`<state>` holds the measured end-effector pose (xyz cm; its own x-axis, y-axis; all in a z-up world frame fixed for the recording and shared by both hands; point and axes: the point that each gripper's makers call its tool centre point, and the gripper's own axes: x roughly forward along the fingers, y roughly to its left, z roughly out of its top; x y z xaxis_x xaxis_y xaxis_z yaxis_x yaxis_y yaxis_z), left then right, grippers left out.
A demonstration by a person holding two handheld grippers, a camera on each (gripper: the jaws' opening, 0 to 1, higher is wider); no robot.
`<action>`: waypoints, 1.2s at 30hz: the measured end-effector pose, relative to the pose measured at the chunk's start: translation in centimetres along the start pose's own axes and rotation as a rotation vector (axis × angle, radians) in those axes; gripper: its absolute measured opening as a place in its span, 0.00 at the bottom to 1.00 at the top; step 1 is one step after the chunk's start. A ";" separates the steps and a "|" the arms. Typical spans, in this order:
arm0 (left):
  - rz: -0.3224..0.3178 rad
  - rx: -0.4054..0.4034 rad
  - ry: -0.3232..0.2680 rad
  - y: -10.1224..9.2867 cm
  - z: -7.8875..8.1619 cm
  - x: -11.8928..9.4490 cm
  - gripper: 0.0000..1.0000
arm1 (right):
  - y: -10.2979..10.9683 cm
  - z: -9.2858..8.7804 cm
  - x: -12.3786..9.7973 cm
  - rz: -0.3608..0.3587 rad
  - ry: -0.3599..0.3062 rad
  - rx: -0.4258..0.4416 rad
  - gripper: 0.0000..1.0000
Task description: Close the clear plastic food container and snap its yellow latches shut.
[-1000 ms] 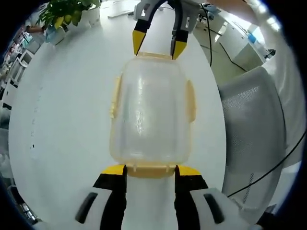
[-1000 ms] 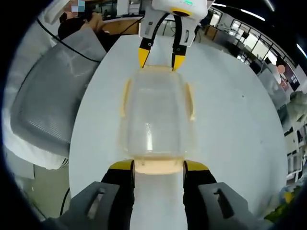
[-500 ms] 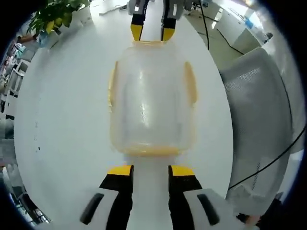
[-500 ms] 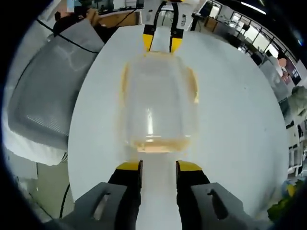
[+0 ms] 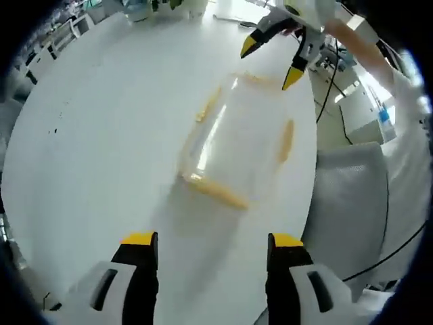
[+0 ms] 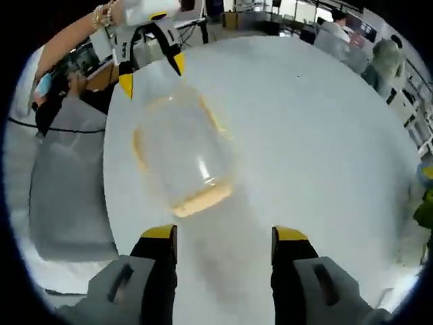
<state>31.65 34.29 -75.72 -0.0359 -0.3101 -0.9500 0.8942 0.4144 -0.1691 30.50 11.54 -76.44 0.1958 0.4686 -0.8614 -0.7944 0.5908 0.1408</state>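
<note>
- On the white round table [image 5: 88, 135], in the left gripper view, the clear plastic food container [image 5: 237, 152] lies ahead of the left gripper [image 5: 211, 238], well apart from its yellow-tipped jaws, which stand wide with nothing between them.
- Yellow latches [image 5: 215, 191] show along its near end and both long sides; the picture is smeared, so I cannot tell for sure whether they are snapped down.
- Beyond the far end the right gripper [image 5: 270, 62] hangs over the table, jaws spread.
- A grey mesh chair [image 5: 345, 203] stands off the table's edge.
- From the right gripper view, the container [image 6: 179, 152] sits (lid on, as far as the blur allows) ahead of the right gripper [image 6: 225, 233], whose jaws are wide and empty.
- At its far end the left gripper [image 6: 150, 68] is open, held by a hand [image 6: 132, 10].
</note>
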 end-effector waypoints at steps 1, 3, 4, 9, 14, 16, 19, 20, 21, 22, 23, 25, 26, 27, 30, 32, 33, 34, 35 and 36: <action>-0.003 -0.039 -0.001 0.0 0.0 -0.2 0.46 | 0.4 0.4 -0.2 0.028 -0.015 0.047 0.39; -0.045 -0.108 0.008 -0.8 -0.1 -0.3 0.42 | 1.2 0.8 -0.5 0.081 -0.020 0.174 0.34; -0.056 -0.214 0.019 -1.1 -0.2 -0.2 0.42 | 1.5 1.0 -0.6 0.114 -0.020 0.280 0.35; -0.176 -0.581 -0.027 -2.5 0.7 0.0 0.46 | 1.0 2.1 -0.8 0.131 -0.087 0.454 0.35; -0.280 -0.856 -0.080 -3.3 2.1 0.8 0.46 | 1.9 2.9 -0.5 0.236 -0.136 0.652 0.23; -0.247 -0.853 -0.069 -3.0 1.9 1.1 0.45 | 2.1 2.3 0.0 0.233 -0.115 0.660 0.23; -0.206 -0.845 -0.050 -2.8 2.0 1.6 0.42 | 2.3 1.5 0.8 0.213 -0.084 0.640 0.26; -0.204 -0.843 -0.053 -2.9 2.1 1.8 0.42 | 2.4 1.4 0.9 0.215 -0.079 0.641 0.25; -0.199 -0.844 -0.053 -3.0 2.2 1.9 0.41 | 2.5 1.4 1.1 0.219 -0.077 0.642 0.25; -0.195 -0.846 -0.051 -3.1 2.3 2.1 0.39 | 2.7 1.3 1.2 0.222 -0.072 0.644 0.25; -0.197 -0.844 -0.057 -3.2 2.5 2.1 0.37 | 2.7 1.3 1.3 0.224 -0.069 0.645 0.25; -0.207 -0.858 -0.070 -3.3 3.1 2.3 0.36 | 2.8 1.3 1.4 0.228 -0.066 0.643 0.24; -0.208 -0.862 -0.070 -3.5 3.3 2.5 0.36 | 2.9 1.3 1.5 0.235 -0.064 0.644 0.23; -0.203 -0.857 -0.068 -3.9 3.3 2.6 0.36 | 2.8 1.3 1.6 0.235 -0.059 0.648 0.23; -0.183 -0.841 -0.038 -4.4 3.1 3.1 0.35 | 2.7 1.3 1.8 0.231 -0.054 0.648 0.20; -0.172 -0.820 -0.026 -4.2 3.0 3.3 0.35 | 2.8 1.2 1.9 0.232 -0.042 0.635 0.19; -0.167 -0.811 -0.022 -4.1 2.9 3.3 0.34 | 2.8 1.1 2.0 0.232 -0.036 0.629 0.18; -0.160 -0.815 -0.018 -3.9 2.9 3.3 0.33 | 2.8 0.9 2.0 0.228 -0.028 0.628 0.17; -0.153 -0.818 -0.014 -3.7 2.8 3.3 0.32 | 2.7 0.8 2.1 0.221 -0.023 0.629 0.15; -0.148 -0.815 -0.011 -3.7 2.8 3.4 0.31 | 2.5 0.6 2.2 0.211 -0.018 0.628 0.13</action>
<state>29.44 29.30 -77.59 -0.1194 -0.4167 -0.9012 0.2768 0.8577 -0.4333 29.26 14.46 -77.62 0.0864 0.6241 -0.7766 -0.3315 0.7531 0.5683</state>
